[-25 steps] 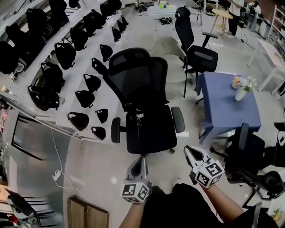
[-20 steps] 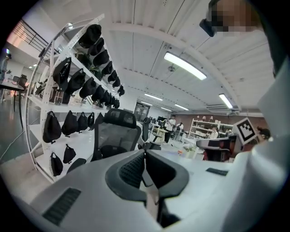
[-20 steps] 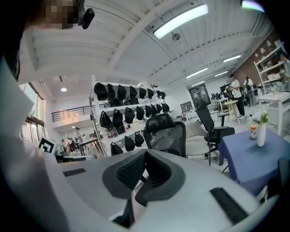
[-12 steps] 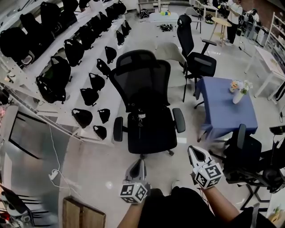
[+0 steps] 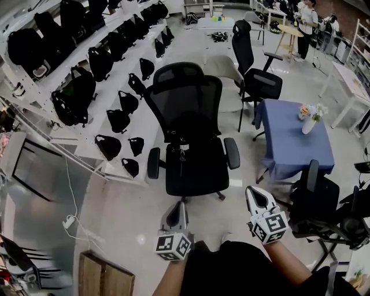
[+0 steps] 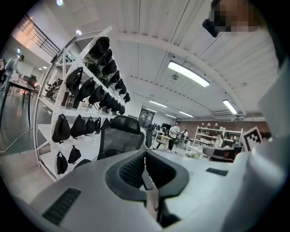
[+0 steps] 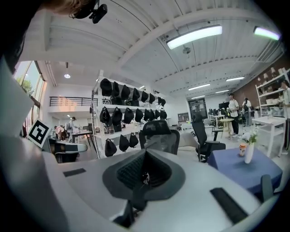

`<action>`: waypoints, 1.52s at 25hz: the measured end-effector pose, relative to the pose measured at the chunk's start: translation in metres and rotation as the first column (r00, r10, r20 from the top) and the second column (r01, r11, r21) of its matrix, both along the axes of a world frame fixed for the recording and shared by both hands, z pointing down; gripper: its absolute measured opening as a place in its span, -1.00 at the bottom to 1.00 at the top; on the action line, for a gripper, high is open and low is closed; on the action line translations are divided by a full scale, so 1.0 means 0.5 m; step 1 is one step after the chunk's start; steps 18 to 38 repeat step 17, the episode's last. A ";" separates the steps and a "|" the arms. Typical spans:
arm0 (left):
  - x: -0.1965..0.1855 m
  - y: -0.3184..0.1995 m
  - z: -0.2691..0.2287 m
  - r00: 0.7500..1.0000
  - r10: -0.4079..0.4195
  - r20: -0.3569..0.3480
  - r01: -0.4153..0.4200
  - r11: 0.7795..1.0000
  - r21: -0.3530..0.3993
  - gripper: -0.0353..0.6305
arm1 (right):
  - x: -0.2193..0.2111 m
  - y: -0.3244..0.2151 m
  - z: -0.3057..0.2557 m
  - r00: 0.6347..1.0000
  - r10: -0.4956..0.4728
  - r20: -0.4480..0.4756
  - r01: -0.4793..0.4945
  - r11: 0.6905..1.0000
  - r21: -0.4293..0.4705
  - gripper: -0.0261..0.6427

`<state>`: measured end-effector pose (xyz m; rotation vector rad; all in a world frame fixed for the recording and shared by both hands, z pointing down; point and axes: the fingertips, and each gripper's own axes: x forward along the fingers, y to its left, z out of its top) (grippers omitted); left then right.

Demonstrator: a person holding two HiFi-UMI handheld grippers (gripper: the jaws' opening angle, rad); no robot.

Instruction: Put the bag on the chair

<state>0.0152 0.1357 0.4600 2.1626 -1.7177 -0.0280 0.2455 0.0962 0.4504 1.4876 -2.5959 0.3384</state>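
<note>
Since both tongs are pressed shut with nothing in them, the left tongs [image 5: 177, 206] and the right tongs [image 5: 253, 191] held low just short of the chair [image 5: 186, 103], I judge the carrying is over. On the chair's seat, against the foot of its backrest, lies a black lump with a pale tag that I take for the bag [image 5: 182, 152]. It is black on black, so I can't swear to it. If that's right, the next move only calls for keeping both tongs off it. If not, I'd have to open one pair and fetch a bag from the rack. Nothing stands between me and the chair.

Left of the chair runs a white rack [image 5: 87, 165] hung with black bags [image 5: 108, 147], and a cable [image 5: 71, 218] trails on the floor by its near end. Right of the chair is a blue-covered worktop [image 5: 292, 147] bearing a vase of flowers [image 5: 309, 119], with a dark chair [image 5: 317, 199] nearer to me than that. Behind the chair stands a second office chair [image 5: 258, 78], with people [image 5: 305, 16] beyond it.
</note>
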 end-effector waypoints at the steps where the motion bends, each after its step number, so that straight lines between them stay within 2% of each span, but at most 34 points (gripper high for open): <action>1: 0.000 0.001 0.001 1.000 -0.004 0.002 0.004 1.000 -0.001 -0.85 | 0.004 0.001 0.005 1.000 0.001 -0.002 -0.001 1.000 -0.004 -0.92; 8: 0.040 0.006 -0.006 1.000 0.027 -0.007 -0.027 1.000 0.010 -0.85 | 0.031 0.008 0.032 1.000 -0.008 -0.007 0.007 0.999 -0.036 -0.92; 17: 0.117 0.011 0.018 1.000 0.030 -0.003 -0.030 0.999 -0.023 -0.85 | 0.073 -0.006 0.038 1.000 -0.015 0.002 0.015 0.999 -0.038 -0.93; 38: 0.117 0.011 0.018 1.000 0.030 -0.003 -0.030 0.999 -0.023 -0.85 | 0.073 -0.006 0.038 1.000 -0.015 0.002 0.015 0.999 -0.038 -0.93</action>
